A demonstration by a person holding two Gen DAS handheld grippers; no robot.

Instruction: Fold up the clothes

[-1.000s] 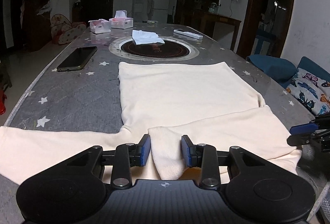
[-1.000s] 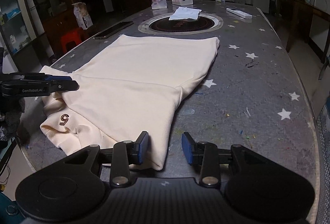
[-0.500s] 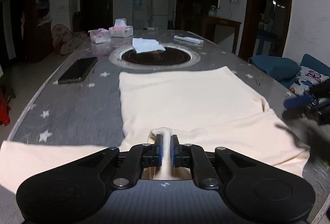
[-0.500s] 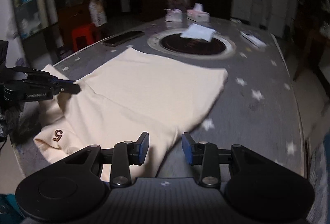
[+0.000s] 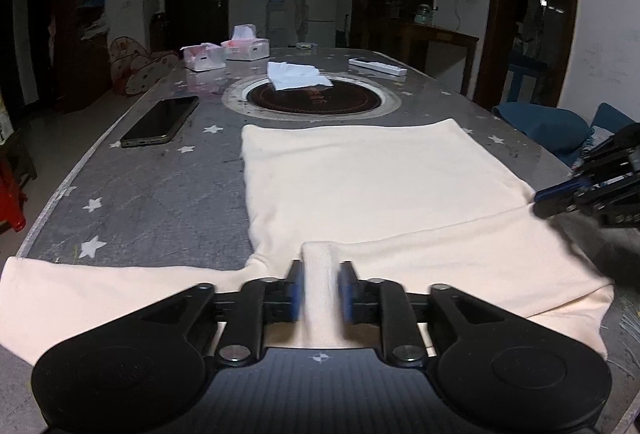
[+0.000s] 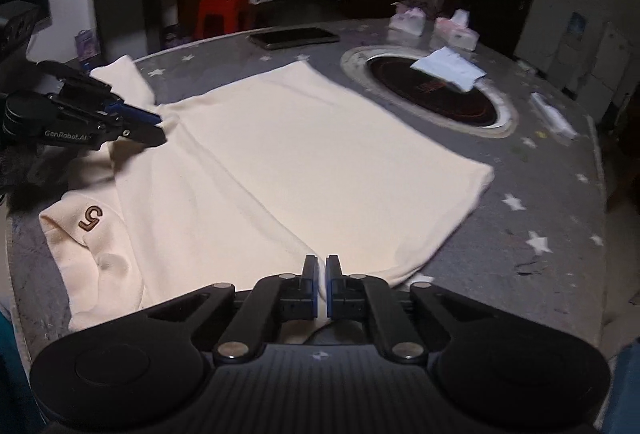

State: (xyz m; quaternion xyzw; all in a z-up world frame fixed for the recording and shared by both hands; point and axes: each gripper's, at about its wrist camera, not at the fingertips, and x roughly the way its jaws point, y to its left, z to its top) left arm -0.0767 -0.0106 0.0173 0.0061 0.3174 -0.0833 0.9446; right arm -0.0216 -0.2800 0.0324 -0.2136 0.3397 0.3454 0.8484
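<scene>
A cream shirt (image 5: 360,174) lies flat on the grey star-patterned table (image 5: 160,202), one sleeve spread to the left and the other folded across its near part. My left gripper (image 5: 320,286) holds a raised ridge of that fabric between its blue pads, and its jaws are opening. The right wrist view shows the shirt (image 6: 300,154) with a brown "5" mark (image 6: 91,218) on the near left. My right gripper (image 6: 322,270) is shut on the shirt's near edge, with a thin strip of cloth between the pads. Each gripper also shows in the other's view: left gripper (image 6: 148,124), right gripper (image 5: 548,200).
A phone (image 5: 160,122) lies left of the shirt. Beyond it a round hob inset (image 5: 316,102) carries a white tissue (image 5: 298,76). Tissue boxes (image 5: 244,48) and a white remote (image 5: 376,66) sit at the far end. Blue cushions (image 5: 540,122) are beyond the right edge.
The left jaws closed on a fold of the shirt, pinching up a ridge, then widened. The right gripper rolled, swung over the shirt's near edge, and its jaws went from apart to together.
</scene>
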